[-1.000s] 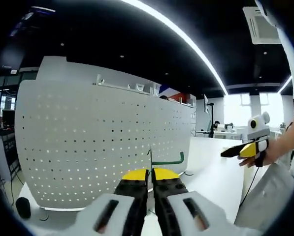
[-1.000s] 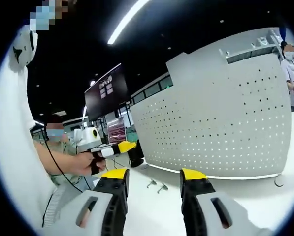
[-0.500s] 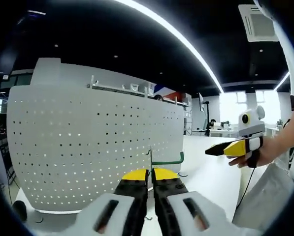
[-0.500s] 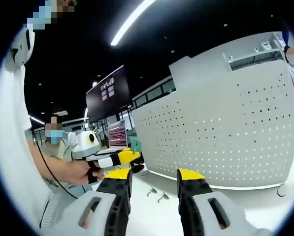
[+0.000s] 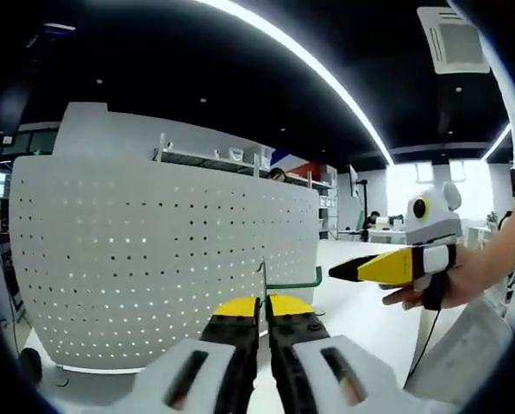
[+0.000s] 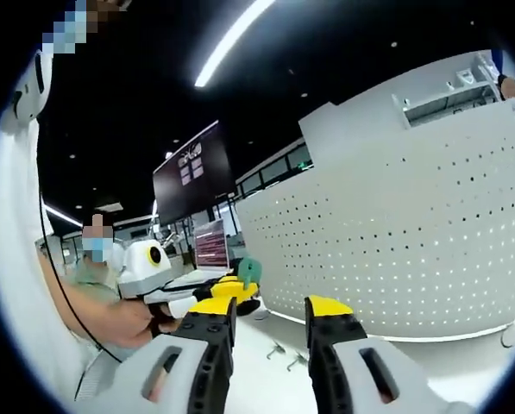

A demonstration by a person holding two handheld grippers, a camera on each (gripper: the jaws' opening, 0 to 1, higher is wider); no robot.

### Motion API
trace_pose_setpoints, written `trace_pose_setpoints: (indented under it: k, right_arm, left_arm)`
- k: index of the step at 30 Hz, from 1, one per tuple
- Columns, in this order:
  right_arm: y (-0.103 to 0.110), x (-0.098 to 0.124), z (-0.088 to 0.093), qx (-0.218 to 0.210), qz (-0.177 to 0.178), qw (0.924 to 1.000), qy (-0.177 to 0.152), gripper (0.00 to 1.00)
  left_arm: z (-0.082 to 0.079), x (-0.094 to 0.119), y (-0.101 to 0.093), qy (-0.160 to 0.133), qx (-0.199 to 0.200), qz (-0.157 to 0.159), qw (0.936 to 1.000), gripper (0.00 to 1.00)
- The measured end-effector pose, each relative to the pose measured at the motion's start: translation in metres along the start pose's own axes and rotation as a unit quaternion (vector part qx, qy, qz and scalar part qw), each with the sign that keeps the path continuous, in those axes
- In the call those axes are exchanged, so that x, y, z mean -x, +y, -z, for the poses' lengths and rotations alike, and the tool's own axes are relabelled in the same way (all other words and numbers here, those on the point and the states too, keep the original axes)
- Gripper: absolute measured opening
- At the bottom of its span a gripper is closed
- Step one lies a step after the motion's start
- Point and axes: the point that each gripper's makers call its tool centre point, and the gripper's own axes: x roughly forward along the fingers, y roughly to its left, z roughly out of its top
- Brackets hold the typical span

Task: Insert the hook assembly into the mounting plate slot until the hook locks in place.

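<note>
left gripper [image 5: 262, 304]: in the left gripper view its 2 black jaws with yellow tips rise from the bottom centre, closed together, pinching the lower end of a green hook [image 5: 292, 282] that stands just above the tips. in the right gripper view this gripper enters from the left, level, yellow tips forward, held in the person's left hand [image 6: 135, 321], forearm running back to the left.

right gripper [image 6: 267, 307]: in the right gripper view its 2 jaws stand parted with a clear gap, nothing between them. in the left gripper view it enters from the right, pointing left, gripped by the right hand [image 5: 442, 285], wrist and forearm trailing right.
</note>
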Motion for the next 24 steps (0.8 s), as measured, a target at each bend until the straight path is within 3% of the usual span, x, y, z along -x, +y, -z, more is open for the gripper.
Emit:
trace_pose_setpoints:
  k: [24]
  right_arm:
    - [0.016,-0.032,-0.008,-0.022,-0.023,0.9994,-0.016,0.14]
  left_arm:
    - [-0.009,-0.004,-0.014,-0.003,0.008,-0.015,0.9998,0.02]
